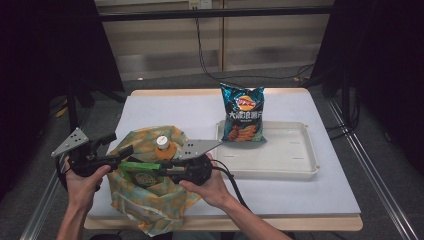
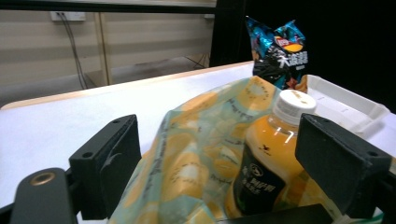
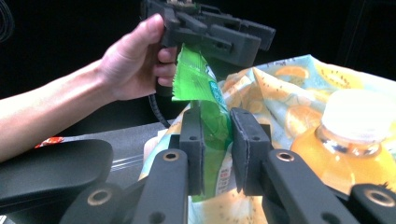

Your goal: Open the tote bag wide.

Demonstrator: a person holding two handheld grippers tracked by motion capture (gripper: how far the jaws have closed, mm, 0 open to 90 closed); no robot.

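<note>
Right gripper [image 3: 212,140]: jaws drawn close, clamped on the flat green snack packet [image 3: 205,112], whose top edge sticks up above the pads. In the high view the right gripper [image 1: 162,167] holds the packet [image 1: 139,170] level over the mouth of the yellow-and-teal patterned cloth bag [image 1: 145,200].

Left gripper [image 2: 219,163]: jaws spread wide. A fold of the bag [image 2: 196,154] and the orange juice bottle with white cap [image 2: 271,154] show between them; pads not seen pressing on either. In the high view the left gripper [image 1: 117,147] sits at the bag's left rim, just beside the packet's end.

Bottle [image 1: 164,147] stands upright inside the bag, cap above the cloth, just behind the packet.

Surface: white table top [image 1: 310,192] with pale wood edge. Bag lies at its near left corner, hanging a little over the front edge. Right of the bag, a shallow white plastic tray [image 1: 300,160]. A blue crisp bag [image 1: 243,112] lies with its lower part over the tray's far rim.

Room: dark curtains left and right of the table, pale wall panels behind, a black cable hanging down the wall.
</note>
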